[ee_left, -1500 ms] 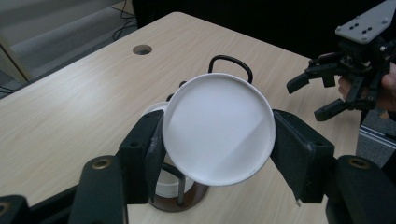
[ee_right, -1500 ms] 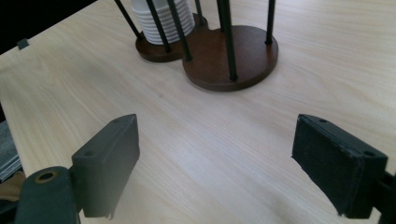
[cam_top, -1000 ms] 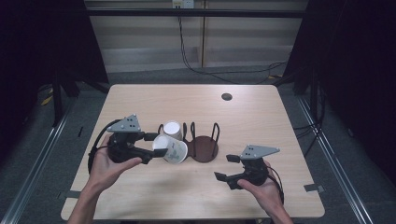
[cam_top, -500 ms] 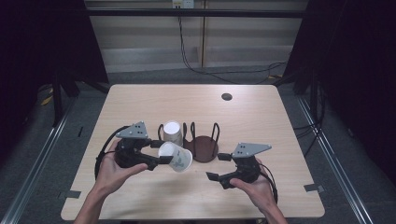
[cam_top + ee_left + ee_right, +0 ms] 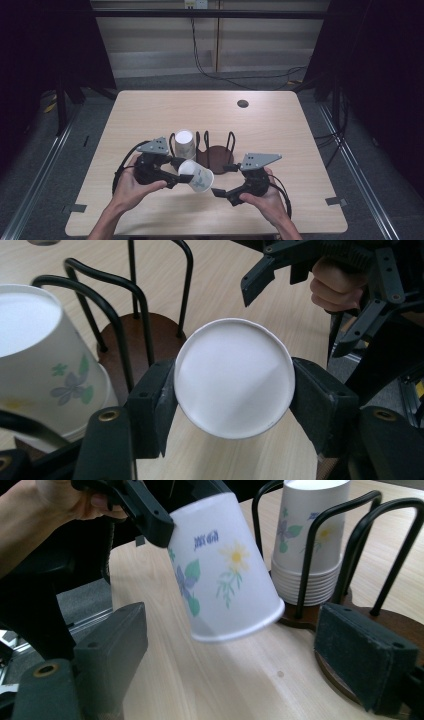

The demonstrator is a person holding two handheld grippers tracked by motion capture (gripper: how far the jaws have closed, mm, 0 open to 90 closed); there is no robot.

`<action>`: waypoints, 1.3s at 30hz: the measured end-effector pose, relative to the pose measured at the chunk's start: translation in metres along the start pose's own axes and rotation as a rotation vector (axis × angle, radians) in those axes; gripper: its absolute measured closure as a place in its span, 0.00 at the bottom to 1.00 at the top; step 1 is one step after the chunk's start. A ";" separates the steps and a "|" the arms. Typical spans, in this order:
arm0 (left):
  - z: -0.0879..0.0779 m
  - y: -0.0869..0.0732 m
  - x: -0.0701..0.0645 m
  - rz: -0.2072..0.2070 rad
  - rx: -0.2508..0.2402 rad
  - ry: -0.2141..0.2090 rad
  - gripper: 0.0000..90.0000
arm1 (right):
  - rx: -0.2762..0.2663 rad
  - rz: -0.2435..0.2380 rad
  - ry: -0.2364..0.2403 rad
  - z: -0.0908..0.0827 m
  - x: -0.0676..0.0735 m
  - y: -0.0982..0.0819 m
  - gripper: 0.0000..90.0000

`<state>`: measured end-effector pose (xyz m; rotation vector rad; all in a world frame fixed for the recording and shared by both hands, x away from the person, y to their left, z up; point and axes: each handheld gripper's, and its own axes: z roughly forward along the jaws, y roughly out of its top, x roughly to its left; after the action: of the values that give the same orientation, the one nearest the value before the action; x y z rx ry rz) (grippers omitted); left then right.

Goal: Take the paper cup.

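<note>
lower centre of the high view: left gripper (image 5: pixel 176 172), matte black with a grey three-cornered plate on top, is clamped on a paper cup (image 5: pixel 197 175). the cup is a smooth white tapered cone with a rolled rim, printed with blue and yellow flowers and green leaves, held tilted on its side above the table (image 5: pixel 150 110). in the left gripper view the flat round base of the cup sits dead centre, one black rubbery pad pressed on each side of it.

lower right of centre: right gripper (image 5: pixel 224 180), same build, its jaws have just been opening and stand wide apart. nothing is between the pads; in the right gripper view the cup hangs ahead of the two jaws, upper centre, rim toward the camera, not touching either one.

mid frame, just beyond both grippers: cup rack (image 5: pixel 216 155), a round dark brown wooden base with thin black bent-wire hoops. a stack of cups (image 5: pixel 184 144), same floral print, stands upside down in its left part, ringed rims showing at the bottom.

table is pale wood grain, rounded corners; a small dark round hole (image 5: pixel 243 103) lies at upper right.
</note>
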<state>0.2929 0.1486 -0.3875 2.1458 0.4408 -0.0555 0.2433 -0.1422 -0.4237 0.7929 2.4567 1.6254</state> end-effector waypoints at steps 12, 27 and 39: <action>0.004 0.002 -0.002 -0.011 -0.007 -0.051 0.42 | 0.053 -0.016 0.015 0.022 -0.002 -0.007 0.15; 0.011 0.008 -0.009 -0.011 0.018 -0.080 0.42 | 0.043 -0.059 0.040 0.029 0.004 -0.007 0.19; 0.011 0.007 -0.009 -0.012 0.017 -0.111 0.42 | 0.083 -0.096 0.052 0.037 0.006 -0.009 0.28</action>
<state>0.2879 0.1335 -0.3860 2.1446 0.3896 -0.1853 0.2474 -0.1110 -0.4462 0.6396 2.5699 1.5390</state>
